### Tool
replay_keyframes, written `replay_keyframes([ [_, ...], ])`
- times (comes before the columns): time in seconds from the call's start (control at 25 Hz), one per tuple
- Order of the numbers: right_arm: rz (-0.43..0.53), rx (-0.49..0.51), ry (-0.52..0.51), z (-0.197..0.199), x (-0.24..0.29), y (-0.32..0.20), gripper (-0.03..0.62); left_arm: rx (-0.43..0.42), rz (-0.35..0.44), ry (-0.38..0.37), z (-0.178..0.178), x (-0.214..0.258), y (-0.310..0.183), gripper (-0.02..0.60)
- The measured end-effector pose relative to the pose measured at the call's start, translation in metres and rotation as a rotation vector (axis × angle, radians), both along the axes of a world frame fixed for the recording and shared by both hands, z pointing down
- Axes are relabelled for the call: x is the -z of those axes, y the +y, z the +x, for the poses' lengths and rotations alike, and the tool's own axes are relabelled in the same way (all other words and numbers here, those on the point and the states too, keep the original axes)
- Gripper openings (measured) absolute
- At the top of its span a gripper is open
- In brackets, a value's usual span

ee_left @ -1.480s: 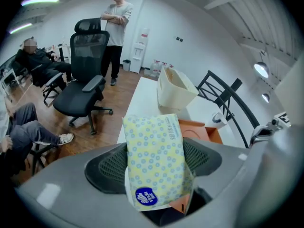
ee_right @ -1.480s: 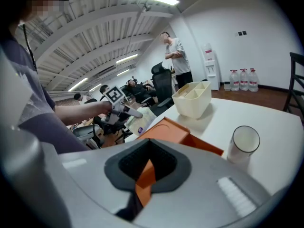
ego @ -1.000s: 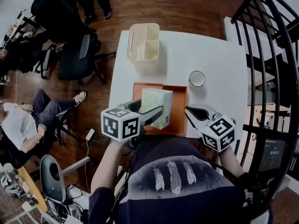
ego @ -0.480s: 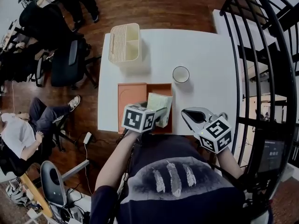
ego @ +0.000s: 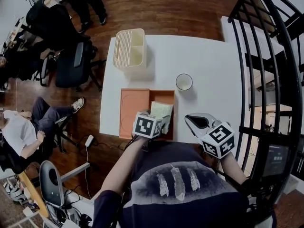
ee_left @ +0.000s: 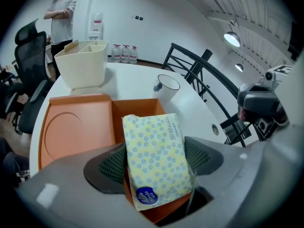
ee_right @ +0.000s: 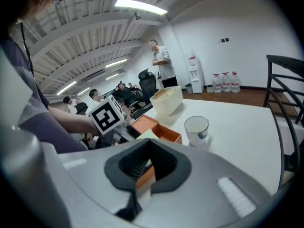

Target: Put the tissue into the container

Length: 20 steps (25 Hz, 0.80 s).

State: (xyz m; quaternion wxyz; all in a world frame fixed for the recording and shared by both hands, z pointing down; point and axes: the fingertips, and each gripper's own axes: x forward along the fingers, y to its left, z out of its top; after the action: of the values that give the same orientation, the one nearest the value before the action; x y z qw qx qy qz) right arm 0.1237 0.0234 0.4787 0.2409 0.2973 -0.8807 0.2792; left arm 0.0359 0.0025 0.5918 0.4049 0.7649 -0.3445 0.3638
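Note:
A yellow, blue-dotted tissue pack [ego: 161,111] [ee_left: 152,137] lies tilted in the right compartment of the orange container [ego: 134,113] [ee_left: 76,127] at the table's near edge. My left gripper [ego: 159,122] [ee_left: 156,161] reaches over that near edge with the pack between its jaws. Both pads still touch the pack's sides while the jaws are opening. My right gripper [ego: 192,121] [ee_right: 149,163] hovers to the right of the container, shut with nothing in it. The container's left compartment holds nothing.
A cream ribbed bin [ego: 129,49] stands at the far left of the white table [ego: 213,61], with a white cup [ego: 184,81] just beyond the container. A black metal railing [ego: 270,56] runs along the right. People sit on chairs [ego: 19,132] to the left.
My left gripper has brought the tissue pack down from above the container into its right compartment. The right gripper has stayed beside it.

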Motion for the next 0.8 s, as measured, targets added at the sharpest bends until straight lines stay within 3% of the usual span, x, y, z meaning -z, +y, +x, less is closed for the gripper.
replay_keyframes([
  [0.36,-0.008,0.01,-0.006,0.0,-0.004,-0.005,0.003,0.024,0.062,0.074,-0.004,0.028,-0.009,0.431],
  [0.52,0.005,0.004,-0.021,0.001,0.0,-0.01,0.003,0.024,0.219,0.204,-0.021,0.097,-0.019,0.433],
  [0.68,0.02,0.013,-0.044,-0.006,0.003,-0.016,0.003,-0.042,0.385,0.324,-0.041,0.164,-0.028,0.427],
  [0.72,0.023,0.017,-0.049,-0.009,0.004,-0.016,0.003,-0.073,0.412,0.342,-0.044,0.172,-0.027,0.413],
  [0.8,0.028,0.023,-0.062,-0.014,0.008,-0.017,0.003,-0.124,0.469,0.348,-0.051,0.184,-0.023,0.32],
])
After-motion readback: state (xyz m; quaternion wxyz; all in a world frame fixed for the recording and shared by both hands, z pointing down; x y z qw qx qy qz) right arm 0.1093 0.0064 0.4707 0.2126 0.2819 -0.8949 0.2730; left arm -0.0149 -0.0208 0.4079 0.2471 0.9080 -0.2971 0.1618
